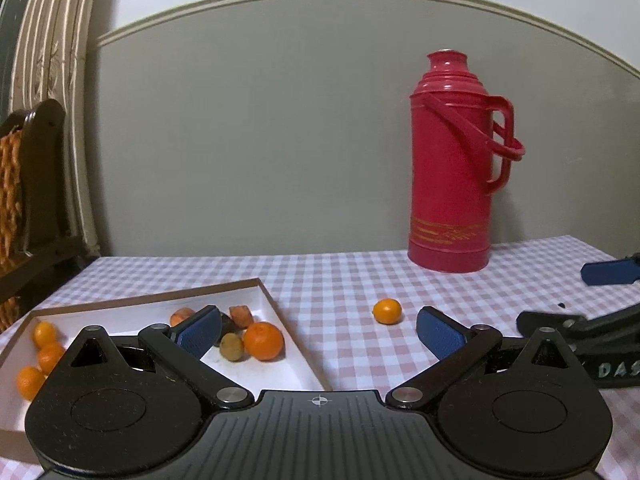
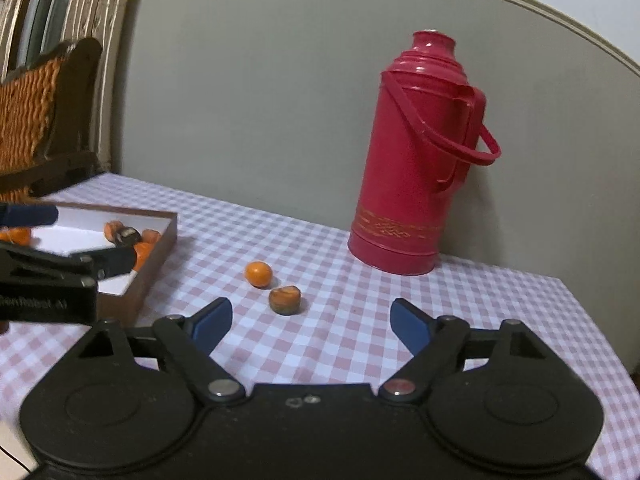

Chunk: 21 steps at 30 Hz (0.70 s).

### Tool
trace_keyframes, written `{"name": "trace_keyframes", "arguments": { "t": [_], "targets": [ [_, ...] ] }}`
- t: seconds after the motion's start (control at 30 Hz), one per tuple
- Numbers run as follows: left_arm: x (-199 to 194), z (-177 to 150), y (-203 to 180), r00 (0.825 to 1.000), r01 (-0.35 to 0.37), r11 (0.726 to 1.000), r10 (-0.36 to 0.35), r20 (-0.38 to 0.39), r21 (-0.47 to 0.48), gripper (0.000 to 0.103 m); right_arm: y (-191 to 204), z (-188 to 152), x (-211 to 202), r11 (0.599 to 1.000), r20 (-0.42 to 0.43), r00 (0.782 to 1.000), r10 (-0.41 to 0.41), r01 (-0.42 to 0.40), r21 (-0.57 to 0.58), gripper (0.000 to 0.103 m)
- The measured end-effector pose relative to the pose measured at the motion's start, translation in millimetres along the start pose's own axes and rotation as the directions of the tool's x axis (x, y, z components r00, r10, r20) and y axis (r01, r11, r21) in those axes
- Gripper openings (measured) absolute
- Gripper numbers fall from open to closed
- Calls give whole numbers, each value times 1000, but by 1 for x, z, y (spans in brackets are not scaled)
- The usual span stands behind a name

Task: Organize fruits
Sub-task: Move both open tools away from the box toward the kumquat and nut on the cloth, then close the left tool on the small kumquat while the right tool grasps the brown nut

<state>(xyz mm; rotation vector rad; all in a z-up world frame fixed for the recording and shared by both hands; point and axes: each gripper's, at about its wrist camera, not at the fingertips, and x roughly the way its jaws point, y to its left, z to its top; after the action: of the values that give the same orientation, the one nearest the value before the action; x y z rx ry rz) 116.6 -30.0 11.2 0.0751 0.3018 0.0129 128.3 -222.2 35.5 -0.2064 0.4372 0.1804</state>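
Checked cloth: pink-and-white gingham covers the worktop, which stands against a grey wall.
Box: a shallow brown-rimmed tray with a white floor sits at the left of the worktop.
Fruit in box: several small oranges, a greenish-brown fruit touching the largest orange, and some reddish-orange pieces near the far wall of the box.
Loose orange: one small orange lies on the cloth outside the box, between the box and the flask.
Loose brown fruit: an orange-brown piece with a dark base lies just beside the loose orange, nearer the right camera.
Flask: a red thermos with a carrying handle stands upright at the back, close to the wall.
Left gripper: fingers spread wide, nothing between them; it hovers over the near right corner of the box.
Right gripper: fingers spread, empty; the brown fruit lies just ahead of the gap, untouched.
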Motion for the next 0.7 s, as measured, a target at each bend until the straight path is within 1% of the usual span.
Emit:
{"name": "trace_keyframes", "arguments": {
  "t": [0.1,0.33,0.47,0.53,0.7],
  "targets": [
    [11,3,0,1000,-7,1000,7,8,1,103,-3,2,19,1000,-13,1000,9,-9,-13,75],
    [40,4,0,1000,-7,1000,7,-17,-2,103,-4,6,58,999,-47,998,30,-29,21,73],
    [56,7,3,1000,-13,1000,13,-24,-14,103,-2,7,85,1000,-76,997,27,-27,11,71],
    [65,7,2,999,-10,1000,10,-37,-13,103,-1,8,98,999,-96,995,35,-34,12,69],
    [79,8,0,999,11,1000,-12,-46,-19,103,1,6,128,999,-151,987,48,-50,-9,58]
  ]
}}
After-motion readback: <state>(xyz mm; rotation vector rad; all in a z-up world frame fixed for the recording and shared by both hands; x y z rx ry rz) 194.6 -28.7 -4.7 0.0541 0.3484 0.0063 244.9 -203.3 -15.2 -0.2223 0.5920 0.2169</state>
